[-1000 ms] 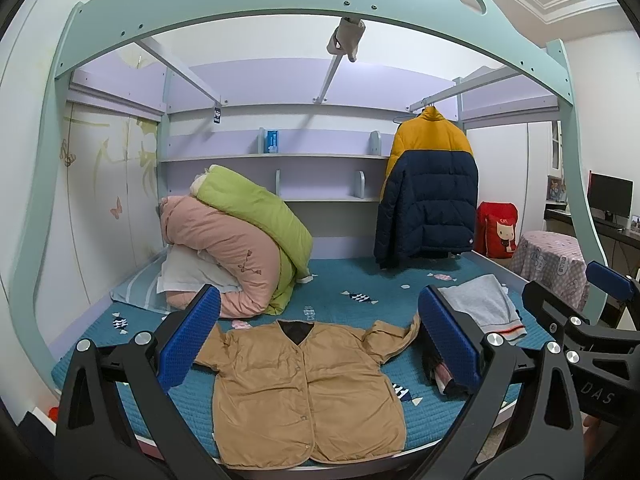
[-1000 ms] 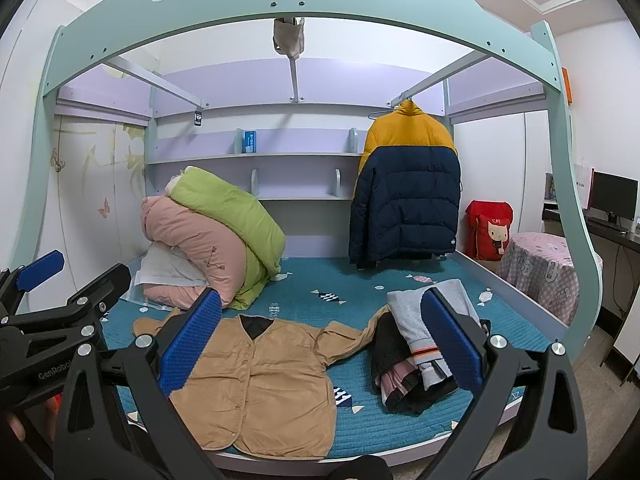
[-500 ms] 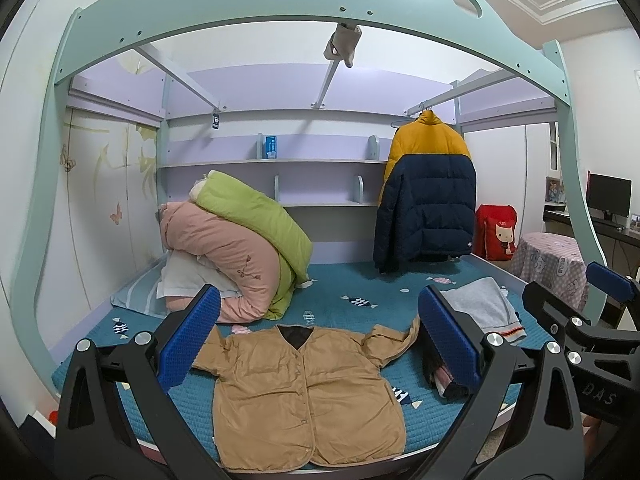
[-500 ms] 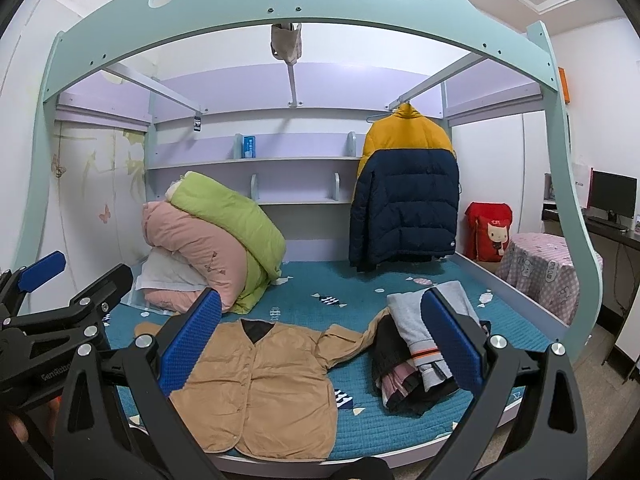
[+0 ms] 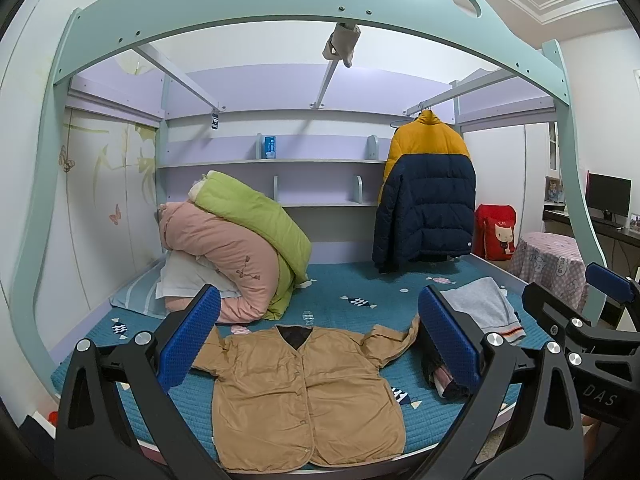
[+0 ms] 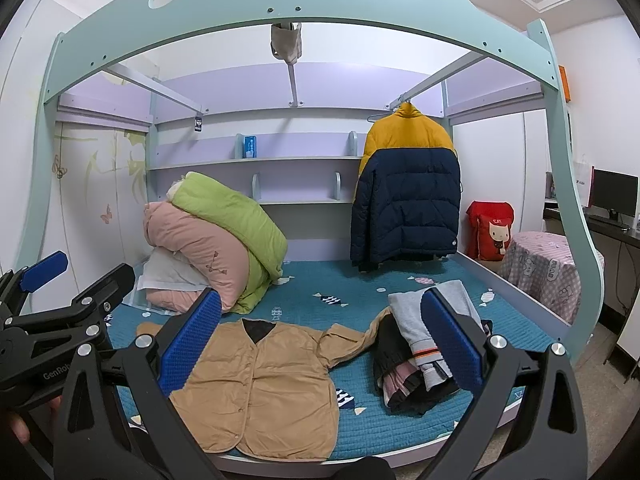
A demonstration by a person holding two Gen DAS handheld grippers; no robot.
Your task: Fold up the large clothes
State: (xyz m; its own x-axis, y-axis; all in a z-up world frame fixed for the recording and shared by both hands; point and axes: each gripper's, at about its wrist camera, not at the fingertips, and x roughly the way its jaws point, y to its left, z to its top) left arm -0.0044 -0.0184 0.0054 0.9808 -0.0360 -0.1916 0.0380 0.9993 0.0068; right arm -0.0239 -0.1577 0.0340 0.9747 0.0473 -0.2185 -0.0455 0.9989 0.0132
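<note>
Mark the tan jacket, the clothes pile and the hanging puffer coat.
tan jacket (image 5: pixel 304 392), left wrist view, chest by the button line.
clothes pile (image 6: pixel 412 372), right wrist view, dark middle layers.
puffer coat (image 6: pixel 408 208), right wrist view, navy back.

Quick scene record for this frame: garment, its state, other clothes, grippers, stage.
garment: tan jacket, on the bed
state: spread flat, front up, buttoned, sleeves out; hem at the near bed edge
other clothes: clothes pile right of the jacket, grey top uppermost; puffer coat hanging at the back
bedding: quilts rolled at back left
left gripper: open, empty, above the jacket, not touching
right gripper: open, empty
stage: no fold made yet
</note>
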